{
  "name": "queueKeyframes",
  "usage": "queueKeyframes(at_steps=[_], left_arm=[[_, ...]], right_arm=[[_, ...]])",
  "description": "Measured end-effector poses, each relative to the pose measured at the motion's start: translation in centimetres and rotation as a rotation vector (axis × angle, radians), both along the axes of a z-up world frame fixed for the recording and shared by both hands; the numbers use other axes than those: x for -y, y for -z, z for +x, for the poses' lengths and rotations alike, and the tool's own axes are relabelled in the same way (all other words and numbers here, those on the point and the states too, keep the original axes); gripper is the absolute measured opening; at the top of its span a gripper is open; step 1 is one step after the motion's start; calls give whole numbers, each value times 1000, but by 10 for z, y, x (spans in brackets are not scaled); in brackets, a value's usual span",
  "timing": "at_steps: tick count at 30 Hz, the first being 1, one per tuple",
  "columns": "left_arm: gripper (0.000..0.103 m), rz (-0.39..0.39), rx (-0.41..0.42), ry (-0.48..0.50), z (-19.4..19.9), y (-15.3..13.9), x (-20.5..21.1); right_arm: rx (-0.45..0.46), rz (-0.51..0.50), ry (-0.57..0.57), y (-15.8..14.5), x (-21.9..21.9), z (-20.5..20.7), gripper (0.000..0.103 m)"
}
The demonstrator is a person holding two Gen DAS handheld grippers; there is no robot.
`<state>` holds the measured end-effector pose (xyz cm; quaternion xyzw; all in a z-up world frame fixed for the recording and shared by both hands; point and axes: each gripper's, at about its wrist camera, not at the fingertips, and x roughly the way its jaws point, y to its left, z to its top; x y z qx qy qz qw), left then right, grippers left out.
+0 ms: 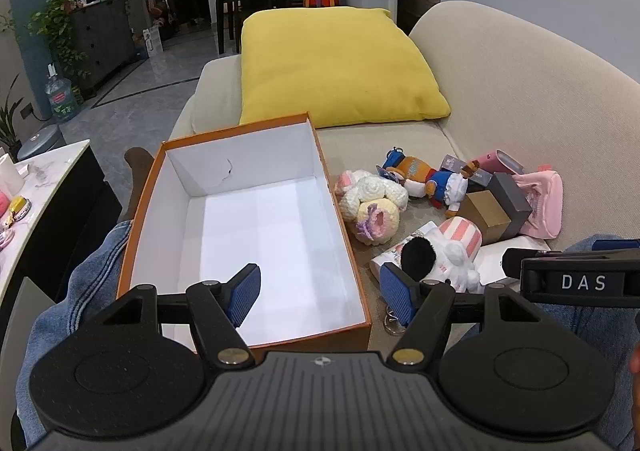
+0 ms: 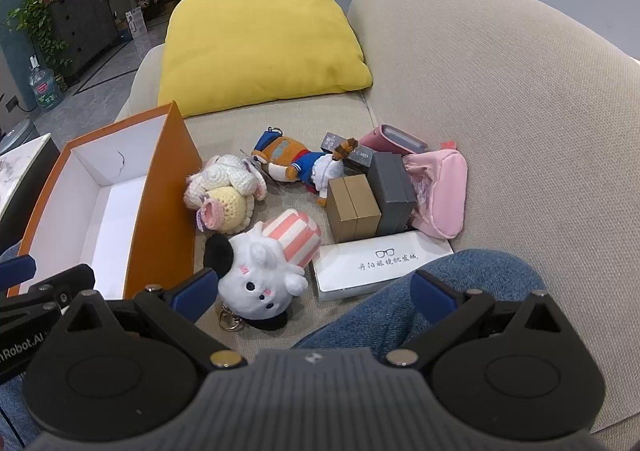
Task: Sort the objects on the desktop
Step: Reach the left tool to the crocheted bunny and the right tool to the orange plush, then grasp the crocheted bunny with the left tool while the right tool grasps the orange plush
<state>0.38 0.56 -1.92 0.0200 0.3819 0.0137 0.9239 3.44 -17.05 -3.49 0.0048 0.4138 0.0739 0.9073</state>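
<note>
An empty orange box with a white inside (image 1: 256,235) sits on the beige sofa; its orange wall shows in the right wrist view (image 2: 160,207). Right of it lies a pile: a white plush with black ear and pink striped hat (image 2: 264,275), a crocheted bunny (image 2: 224,191), a duck plush in blue (image 2: 296,163), a tan box (image 2: 352,207), a grey box (image 2: 392,191), a pink pouch (image 2: 440,191) and a white glasses case (image 2: 380,263). My left gripper (image 1: 320,295) is open above the box's near end. My right gripper (image 2: 316,291) is open, just short of the white plush.
A yellow cushion (image 1: 336,63) lies behind the box and pile. The sofa back (image 2: 500,111) rises on the right. The person's jeans-clad knee (image 2: 400,311) is under the right gripper. A marble side table (image 1: 36,191) stands left of the box.
</note>
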Motion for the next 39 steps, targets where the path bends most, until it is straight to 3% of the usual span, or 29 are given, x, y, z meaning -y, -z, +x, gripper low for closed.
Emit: queueKeyframes(at_steps=[8, 17, 24, 28, 32, 39], left_arm=[[78, 1, -4, 17, 6, -4, 3], [68, -4, -29, 105, 34, -7, 10], [66, -38, -122, 222, 94, -2, 22], [66, -32, -175, 295, 132, 7, 33], [66, -12, -224, 355, 165, 23, 45], [66, 169, -269, 483, 199, 54, 70]], right_arm=[[-12, 12, -4, 4, 5, 5, 102], [5, -10, -59, 6, 8, 23, 98], [-24, -17, -244, 6, 2, 63, 58], [-45, 20, -348, 9, 1, 98, 46], [-86, -4, -440, 20, -2, 137, 39], [-101, -128, -609, 45, -24, 184, 38]])
